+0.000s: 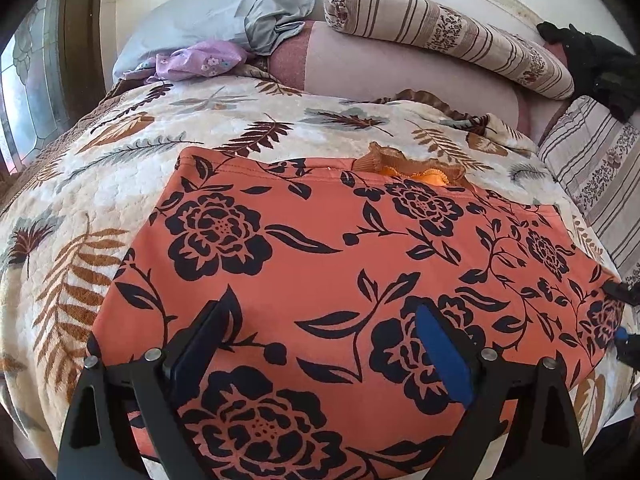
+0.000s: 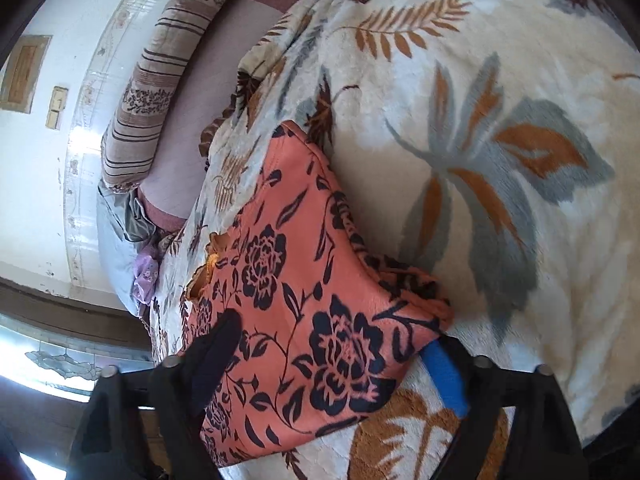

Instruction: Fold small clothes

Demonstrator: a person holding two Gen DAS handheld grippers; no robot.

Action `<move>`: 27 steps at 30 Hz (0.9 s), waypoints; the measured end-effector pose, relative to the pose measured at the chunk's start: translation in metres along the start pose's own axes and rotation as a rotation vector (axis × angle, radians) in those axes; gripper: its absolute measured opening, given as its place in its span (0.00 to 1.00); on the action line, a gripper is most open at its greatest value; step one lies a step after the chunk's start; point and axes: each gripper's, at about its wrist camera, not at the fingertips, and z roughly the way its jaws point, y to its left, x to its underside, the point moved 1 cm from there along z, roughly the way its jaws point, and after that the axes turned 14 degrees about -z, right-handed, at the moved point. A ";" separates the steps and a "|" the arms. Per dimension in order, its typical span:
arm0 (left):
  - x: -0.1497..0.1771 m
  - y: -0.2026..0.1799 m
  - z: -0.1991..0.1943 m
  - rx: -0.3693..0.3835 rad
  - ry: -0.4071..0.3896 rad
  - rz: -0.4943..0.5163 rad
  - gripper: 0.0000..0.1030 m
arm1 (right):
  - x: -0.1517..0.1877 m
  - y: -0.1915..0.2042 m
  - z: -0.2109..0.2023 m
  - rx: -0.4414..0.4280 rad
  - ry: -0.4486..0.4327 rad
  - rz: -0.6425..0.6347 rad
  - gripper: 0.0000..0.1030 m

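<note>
Orange floral garment [image 1: 320,264] lies spread flat on the leaf-patterned blanket [image 1: 100,184]. Left gripper [image 1: 320,316] hovers over its near edge, jaws apart, nothing between them. Right gripper [image 2: 332,344] straddles the garment's corner, cloth between its jaws; whether the pads press it cannot be told. Beyond lie a striped bolster [image 1: 440,28] and grey pillow [image 1: 208,20].

no readable text, labels, brands or numbers anywhere, only floral and leaf prints
</note>
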 end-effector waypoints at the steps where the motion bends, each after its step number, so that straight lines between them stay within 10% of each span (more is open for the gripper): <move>1: -0.001 0.001 0.000 -0.001 -0.005 -0.005 0.92 | -0.001 0.004 0.002 0.027 0.001 -0.024 0.34; 7: -0.005 0.002 -0.002 0.006 -0.022 -0.031 0.92 | 0.005 -0.012 0.016 -0.003 0.040 0.002 0.52; 12: -0.012 -0.001 -0.037 0.074 -0.216 -0.040 0.92 | -0.003 0.001 0.018 0.015 0.020 -0.059 0.68; 16: 0.005 -0.010 0.026 -0.051 0.112 0.077 0.93 | -0.008 0.014 0.031 0.130 0.063 -0.166 0.32; 21: -0.010 -0.001 0.012 0.039 0.082 -0.009 0.93 | -0.020 0.063 0.023 0.218 0.046 -0.324 0.29; 27: -0.047 0.079 -0.025 0.138 -0.060 -0.437 0.93 | -0.005 0.224 -0.012 0.036 -0.102 -0.632 0.27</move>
